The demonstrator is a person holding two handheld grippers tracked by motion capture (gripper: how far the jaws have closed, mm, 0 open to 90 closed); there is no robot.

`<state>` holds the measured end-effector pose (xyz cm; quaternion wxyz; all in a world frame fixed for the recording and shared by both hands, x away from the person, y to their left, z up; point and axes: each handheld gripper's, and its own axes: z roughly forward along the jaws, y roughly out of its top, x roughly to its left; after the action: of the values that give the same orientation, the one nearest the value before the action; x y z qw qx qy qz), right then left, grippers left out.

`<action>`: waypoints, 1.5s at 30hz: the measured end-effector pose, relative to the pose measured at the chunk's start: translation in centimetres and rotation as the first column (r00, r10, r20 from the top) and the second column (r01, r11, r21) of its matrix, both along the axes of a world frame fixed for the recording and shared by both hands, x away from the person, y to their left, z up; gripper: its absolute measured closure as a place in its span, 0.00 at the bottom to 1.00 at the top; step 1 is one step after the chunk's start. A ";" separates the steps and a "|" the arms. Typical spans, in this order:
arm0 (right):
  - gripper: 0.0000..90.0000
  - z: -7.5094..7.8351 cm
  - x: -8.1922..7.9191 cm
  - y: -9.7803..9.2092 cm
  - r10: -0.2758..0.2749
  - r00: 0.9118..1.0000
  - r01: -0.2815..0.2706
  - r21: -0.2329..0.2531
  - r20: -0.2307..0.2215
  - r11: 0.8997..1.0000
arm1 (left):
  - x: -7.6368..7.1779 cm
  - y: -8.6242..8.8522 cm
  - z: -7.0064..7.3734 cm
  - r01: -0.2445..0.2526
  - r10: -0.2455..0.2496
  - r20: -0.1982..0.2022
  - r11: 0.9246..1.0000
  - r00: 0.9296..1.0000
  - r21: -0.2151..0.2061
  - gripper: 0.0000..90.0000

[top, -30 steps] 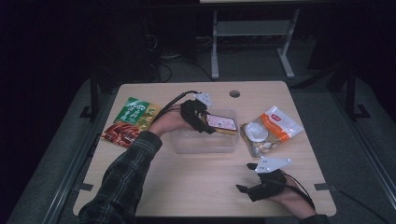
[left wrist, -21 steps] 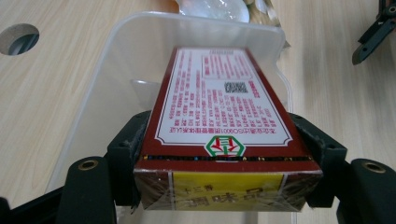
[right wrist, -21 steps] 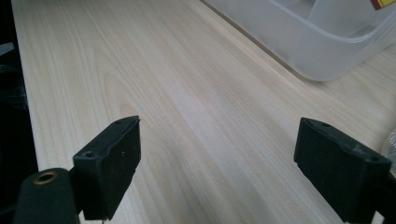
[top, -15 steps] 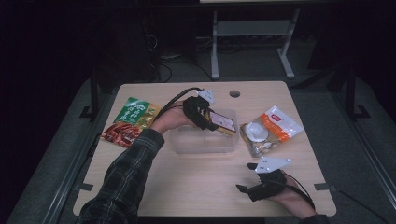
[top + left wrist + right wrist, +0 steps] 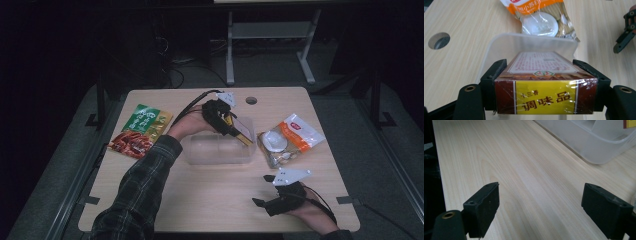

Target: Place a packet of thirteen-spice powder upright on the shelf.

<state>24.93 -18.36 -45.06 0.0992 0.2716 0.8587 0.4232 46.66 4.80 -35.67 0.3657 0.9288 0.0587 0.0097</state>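
My left gripper is shut on a brown and yellow seasoning box, holding it tilted over the right end of a clear plastic bin. In the left gripper view the seasoning box sits clamped between both jaws, with the clear plastic bin's rim just beyond it. My right gripper rests low near the table's front right, open with nothing between its jaws. In the right gripper view my right gripper hovers over bare wood, with the clear plastic bin at the upper right.
An orange and clear snack bag with a white cup inside lies right of the bin. A green and red snack packet lies at the table's left. A round cable hole is near the far edge.
My left gripper has tipped the seasoning box downward and lowered it toward the bin's right end. The right gripper has stayed still.
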 end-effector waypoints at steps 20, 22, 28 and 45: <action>0.16 0.0 0.0 0.2 0.009 1.000 -0.009 -0.005 -0.003 1.000 | 0.5 -3.8 -2.4 0.031 -0.032 -0.059 0.999 0.998 -0.025 0.34; 0.16 0.0 0.0 0.2 0.014 1.000 -0.014 -0.007 0.002 1.000 | 0.6 -4.0 -2.6 0.031 -0.033 -0.061 0.999 0.998 -0.024 0.34; 0.16 0.0 0.0 0.1 0.012 1.000 -0.012 -0.005 -0.002 1.000 | 0.5 -4.6 -2.8 0.034 -0.036 -0.066 0.999 0.997 -0.028 0.34; 0.16 -0.2 0.1 0.3 0.019 1.000 -0.018 -0.019 0.010 1.000 | -1.0 -2.3 -0.2 0.020 -0.020 -0.012 0.999 1.000 -0.050 0.20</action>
<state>25.04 -18.09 -45.22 0.1023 0.2605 0.8645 0.4175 45.63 2.49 -35.89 0.3883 0.9201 0.0520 -0.0014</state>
